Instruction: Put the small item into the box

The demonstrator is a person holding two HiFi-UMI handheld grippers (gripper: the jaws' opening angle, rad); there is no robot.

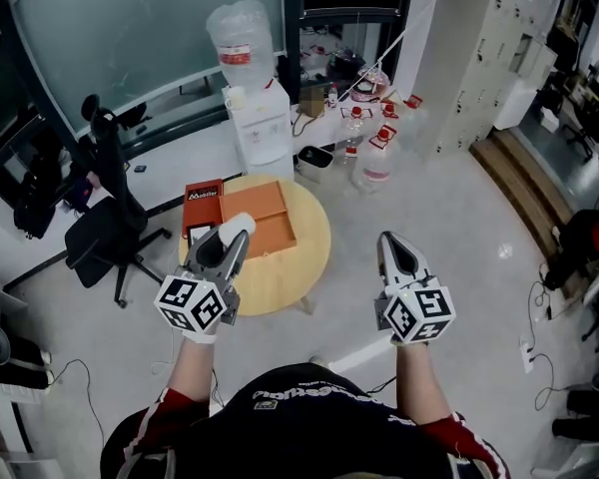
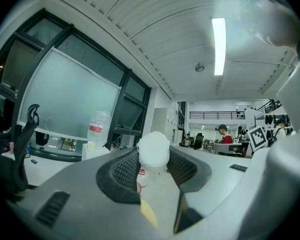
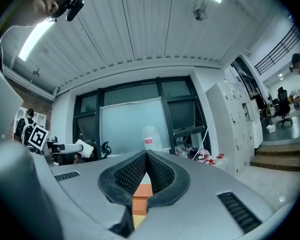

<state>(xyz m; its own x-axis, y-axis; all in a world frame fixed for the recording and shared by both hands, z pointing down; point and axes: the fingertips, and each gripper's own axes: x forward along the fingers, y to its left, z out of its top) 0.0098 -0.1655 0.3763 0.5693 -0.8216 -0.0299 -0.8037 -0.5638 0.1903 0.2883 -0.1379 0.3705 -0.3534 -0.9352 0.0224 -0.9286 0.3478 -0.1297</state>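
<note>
A small white fluffy item (image 1: pixel 239 225) sits between the jaw tips of my left gripper (image 1: pixel 236 234), which is shut on it above the near left part of the round wooden table (image 1: pixel 309 257). In the left gripper view the white item (image 2: pixel 153 147) fills the gap at the left gripper's tips (image 2: pixel 154 159). An open orange box (image 1: pixel 258 218) lies on the table just beyond it, its lid (image 1: pixel 202 204) to the left. My right gripper (image 1: pixel 395 242) hangs over the floor right of the table, shut and empty. Below the right gripper's closed tips (image 3: pixel 147 156) the orange box (image 3: pixel 141 190) shows.
A white water dispenser (image 1: pixel 261 126) with a big bottle stands behind the table. A black office chair (image 1: pixel 108 218) is at the left. Water bottles (image 1: pixel 376 160) and red-capped containers stand on the floor behind. Cabinets and wooden steps (image 1: pixel 524 163) are at the right.
</note>
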